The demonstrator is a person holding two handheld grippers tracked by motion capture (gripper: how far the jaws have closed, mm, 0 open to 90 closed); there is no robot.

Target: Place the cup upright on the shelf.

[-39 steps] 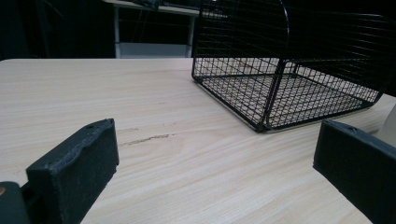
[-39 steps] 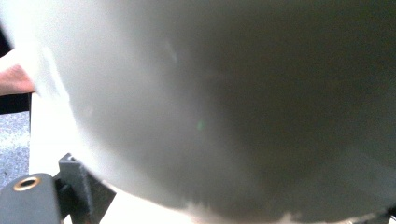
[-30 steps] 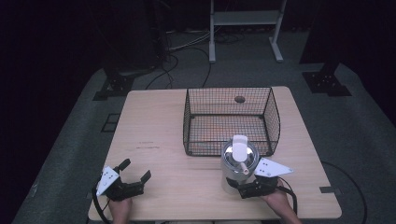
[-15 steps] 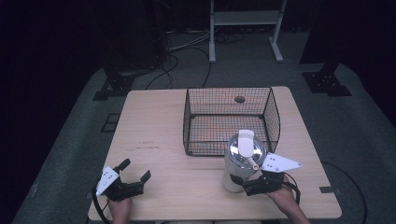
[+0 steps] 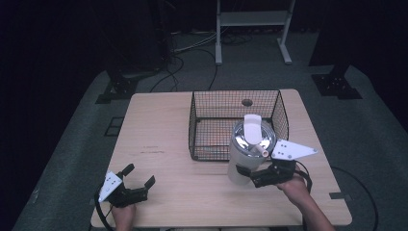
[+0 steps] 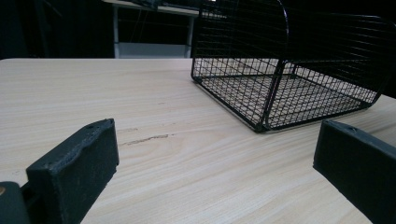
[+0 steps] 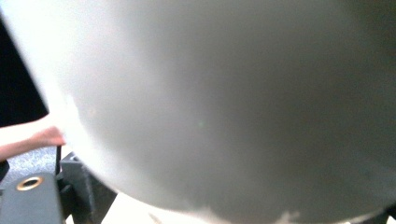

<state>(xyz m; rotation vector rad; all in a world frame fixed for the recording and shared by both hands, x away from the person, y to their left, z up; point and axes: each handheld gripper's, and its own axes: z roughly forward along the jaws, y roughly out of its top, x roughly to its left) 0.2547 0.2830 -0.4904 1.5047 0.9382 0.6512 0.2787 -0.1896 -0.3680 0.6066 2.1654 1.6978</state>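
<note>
Scene: a pale wooden table (image 5: 192, 183) under dim light, a person's two hands at its near edge, each with a black two-jaw gripper.

Carried thing: a white cylindrical jug with a shiny metal lid and white top handle (image 5: 248, 149) — held at the near right corner of the black wire-mesh basket (image 5: 202, 120), its top overlapping the basket's front rim in the high view. Whether its base touches the table cannot be told.

Why there: judged from the pose, the jug is being moved to or over the basket; the grip sits low on the body, which keeps the top free to pass the rim.

Right gripper (image 5: 262, 177): clamped on the jug's lower body from the person's side, its grey three-cornered plate (image 5: 291, 150) angled up beside the lid. In the right gripper view the white wall (image 7: 224, 107) sits hard against the camera.

Left gripper (image 5: 139, 180): jaws spread wide, grasping nothing — parked at the near left of the table, well apart from the basket, apparently keeping out of the way. The left gripper view shows bare wood between its jaws and the basket (image 6: 289, 84) beyond.
</note>
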